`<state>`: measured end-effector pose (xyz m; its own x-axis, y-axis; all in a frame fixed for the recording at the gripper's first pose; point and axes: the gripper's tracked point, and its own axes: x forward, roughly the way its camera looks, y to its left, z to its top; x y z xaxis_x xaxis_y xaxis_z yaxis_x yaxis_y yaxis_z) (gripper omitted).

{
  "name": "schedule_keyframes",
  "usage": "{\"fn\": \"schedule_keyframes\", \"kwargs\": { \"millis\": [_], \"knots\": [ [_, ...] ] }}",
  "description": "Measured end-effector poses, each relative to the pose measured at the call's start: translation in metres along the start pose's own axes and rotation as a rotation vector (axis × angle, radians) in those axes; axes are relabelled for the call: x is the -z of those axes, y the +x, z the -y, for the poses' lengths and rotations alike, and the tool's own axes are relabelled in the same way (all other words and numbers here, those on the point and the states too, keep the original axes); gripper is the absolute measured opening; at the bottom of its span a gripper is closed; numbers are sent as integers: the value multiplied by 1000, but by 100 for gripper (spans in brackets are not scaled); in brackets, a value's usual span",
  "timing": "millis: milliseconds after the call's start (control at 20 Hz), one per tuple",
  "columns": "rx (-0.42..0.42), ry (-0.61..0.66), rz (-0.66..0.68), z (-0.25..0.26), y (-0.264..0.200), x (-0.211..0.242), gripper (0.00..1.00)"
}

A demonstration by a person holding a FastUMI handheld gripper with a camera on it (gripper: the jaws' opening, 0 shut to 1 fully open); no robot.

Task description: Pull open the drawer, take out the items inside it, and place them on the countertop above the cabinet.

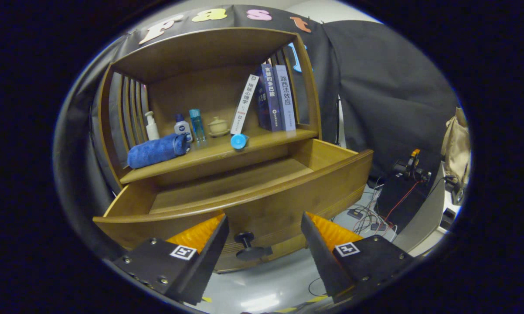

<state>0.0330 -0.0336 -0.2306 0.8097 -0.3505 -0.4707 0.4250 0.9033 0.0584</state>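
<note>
Both tongs point(264, 220) fingers apart, knob point(249, 247) between; drawer point(244, 192) front hides interior

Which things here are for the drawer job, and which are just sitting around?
For the job:
- drawer, pulled open
- its black knob, between the open tongs
- countertop
- blue towel and blue cap, on the countertop

Just lying about:
- books
- pump bottle
- small teacup
- cables on the floor
</note>
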Motion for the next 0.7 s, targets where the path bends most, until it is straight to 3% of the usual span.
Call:
{"fn": "schedule_keyframes", "kwargs": {
  "millis": [700],
  "knots": [
    [-131, -48, -20, -30, 2, 22, 99]
  ]
}}
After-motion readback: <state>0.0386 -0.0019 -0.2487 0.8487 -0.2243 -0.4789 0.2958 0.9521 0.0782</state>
